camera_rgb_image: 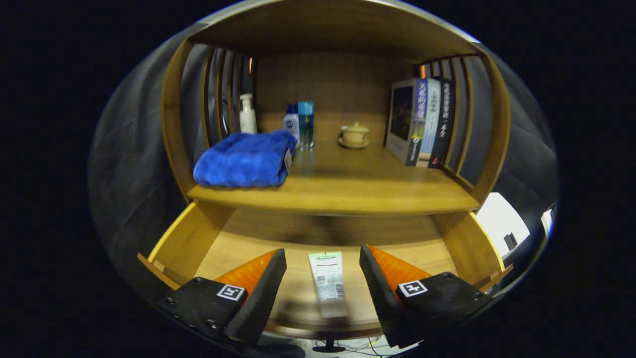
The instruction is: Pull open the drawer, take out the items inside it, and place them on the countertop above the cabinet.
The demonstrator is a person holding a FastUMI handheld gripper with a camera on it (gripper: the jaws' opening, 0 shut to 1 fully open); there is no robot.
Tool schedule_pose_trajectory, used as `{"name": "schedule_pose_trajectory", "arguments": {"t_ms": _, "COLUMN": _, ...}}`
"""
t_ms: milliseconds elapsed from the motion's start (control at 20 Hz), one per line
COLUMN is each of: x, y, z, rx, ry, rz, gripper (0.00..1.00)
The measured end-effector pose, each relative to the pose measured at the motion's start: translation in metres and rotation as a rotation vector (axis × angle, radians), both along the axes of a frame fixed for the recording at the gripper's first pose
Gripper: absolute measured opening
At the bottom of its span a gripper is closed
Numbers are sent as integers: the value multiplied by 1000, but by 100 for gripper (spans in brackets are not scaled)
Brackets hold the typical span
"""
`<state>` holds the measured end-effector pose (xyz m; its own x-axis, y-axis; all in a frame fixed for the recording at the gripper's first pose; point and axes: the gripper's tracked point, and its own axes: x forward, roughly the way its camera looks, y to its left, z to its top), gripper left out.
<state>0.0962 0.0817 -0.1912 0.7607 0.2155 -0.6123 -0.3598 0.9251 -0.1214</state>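
- You have the drawer pulled open already.
- Your gripper hovers with its fingers spread, gripping nothing.
- The white tube lies on the drawer floor between them, not yet on the countertop.

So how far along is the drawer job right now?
The drawer is already pulled open. In hand: the gripper hangs open over it, the tube lying between its fingers, not yet gripped. Left: grasp the tube and put it on the countertop beside the blue towel.
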Motion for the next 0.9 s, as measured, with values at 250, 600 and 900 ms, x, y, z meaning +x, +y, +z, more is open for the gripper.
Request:
{"name": "schedule_pose_trajectory", "arguments": {"t_ms": 250, "x": 7, "y": -15, "z": -52, "rx": -123, "ry": 229, "rz": -42, "gripper": 99}}
{"name": "schedule_pose_trajectory", "arguments": {"t_ms": 600, "x": -3, "y": -33, "z": -89, "rx": -259, "ry": 427, "rz": -25, "gripper": 91}}
{"name": "schedule_pose_trajectory", "arguments": {"t_ms": 900, "x": -5, "y": -31, "z": -89, "rx": -255, "ry": 443, "rz": -16, "gripper": 53}}
